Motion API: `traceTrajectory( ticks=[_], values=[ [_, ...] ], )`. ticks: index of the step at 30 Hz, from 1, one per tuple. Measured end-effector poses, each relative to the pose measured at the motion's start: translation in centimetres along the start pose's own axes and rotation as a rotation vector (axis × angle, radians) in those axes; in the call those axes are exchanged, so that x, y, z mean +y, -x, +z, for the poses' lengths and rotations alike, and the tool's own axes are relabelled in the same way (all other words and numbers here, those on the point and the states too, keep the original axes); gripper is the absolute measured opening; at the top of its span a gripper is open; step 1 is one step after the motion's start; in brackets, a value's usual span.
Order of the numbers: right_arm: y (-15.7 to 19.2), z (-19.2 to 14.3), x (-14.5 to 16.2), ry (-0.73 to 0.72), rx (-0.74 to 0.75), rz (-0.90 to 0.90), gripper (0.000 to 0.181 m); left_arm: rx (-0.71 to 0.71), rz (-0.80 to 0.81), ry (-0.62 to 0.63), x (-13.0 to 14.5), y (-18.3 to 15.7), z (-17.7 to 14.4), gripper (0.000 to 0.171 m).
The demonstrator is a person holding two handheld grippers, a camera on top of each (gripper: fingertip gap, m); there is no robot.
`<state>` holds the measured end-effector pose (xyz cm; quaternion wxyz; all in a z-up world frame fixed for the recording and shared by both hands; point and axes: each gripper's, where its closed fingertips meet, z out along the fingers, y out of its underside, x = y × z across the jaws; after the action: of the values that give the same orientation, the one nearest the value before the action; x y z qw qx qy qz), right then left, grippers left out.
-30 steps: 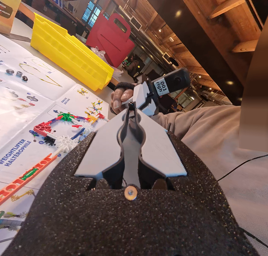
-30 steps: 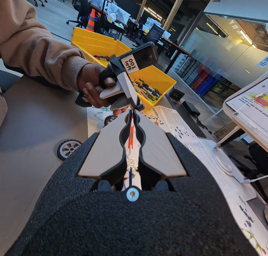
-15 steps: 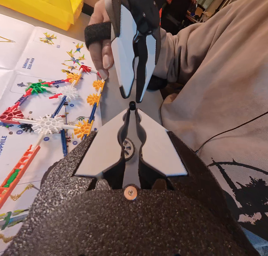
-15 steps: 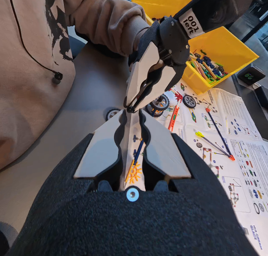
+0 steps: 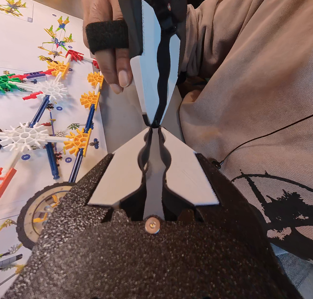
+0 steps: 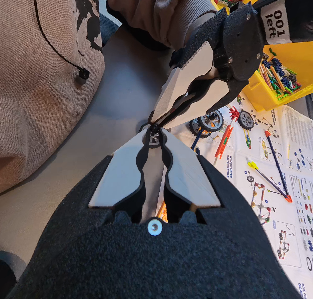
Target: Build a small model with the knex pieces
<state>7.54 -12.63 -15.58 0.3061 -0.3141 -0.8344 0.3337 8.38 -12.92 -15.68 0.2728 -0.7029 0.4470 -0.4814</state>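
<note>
My left gripper (image 5: 154, 129) is shut on a small black round piece (image 5: 155, 124) at its very tips. My right gripper (image 5: 155, 120) comes down from above, tip to tip with the left, and its jaws are closed on the same piece. In the right wrist view my right gripper (image 6: 154, 130) pinches the black piece (image 6: 153, 127), and the left gripper (image 6: 152, 121) reaches in from the upper right. Both are held low over the grey table (image 6: 118, 87). A small grey wheel (image 6: 153, 140) lies on the table right under the tips.
A rod-and-connector model with white (image 5: 50, 89) and yellow connectors (image 5: 77, 141) lies on an instruction sheet (image 5: 20, 41) at the left, with a large wheel (image 5: 32, 216) beside it. More wheels (image 6: 210, 121), an orange strip (image 6: 224, 141) and a yellow parts bin (image 6: 279, 94) sit at the right. A person's beige sweatshirt (image 6: 42, 104) is close by. Less than 4 cm separates the two grippers' tips.
Both grippers tilted down toward the table. The right gripper's tips, slightly apart half a second ago, came onto the black piece at the left gripper's tips and closed.
</note>
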Motion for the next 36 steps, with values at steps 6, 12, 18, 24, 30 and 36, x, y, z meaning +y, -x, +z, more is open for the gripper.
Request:
traceTrajectory(
  ticks=[6, 12, 18, 24, 30, 36],
  values=[
    [-2.2, -0.9, -0.2, -0.052, 0.113, 0.012, 0.008, -0.014, -0.058, -0.124, -1.6, 0.9, -1.3, 0.006],
    [-5.0, -2.6, -2.4, -0.178, 0.3, -0.029, 0.007, 0.072, -0.162, -0.367, -5.1, 0.7, -3.5, 0.016],
    [-5.5, -2.9, -3.2, -0.212, 0.347, -0.04, 0.007, 0.078, -0.148, -0.393, -5.5, 0.4, -4.1, 0.007],
    [-4.6, -2.6, -3.3, -0.213, 0.287, -0.026, 0.007, 0.077, -0.112, -0.336, -4.9, 0.0, -3.6, 0.007],
    [-4.5, -2.5, -3.2, -0.219, 0.271, -0.012, 0.007, 0.075, -0.109, -0.325, -4.8, 0.0, -3.5, 0.007],
    [-5.4, -2.7, -2.2, -0.204, 0.286, 0.046, 0.006, -0.045, -0.076, -0.297, -4.4, 1.4, -3.7, 0.009]
  ],
)
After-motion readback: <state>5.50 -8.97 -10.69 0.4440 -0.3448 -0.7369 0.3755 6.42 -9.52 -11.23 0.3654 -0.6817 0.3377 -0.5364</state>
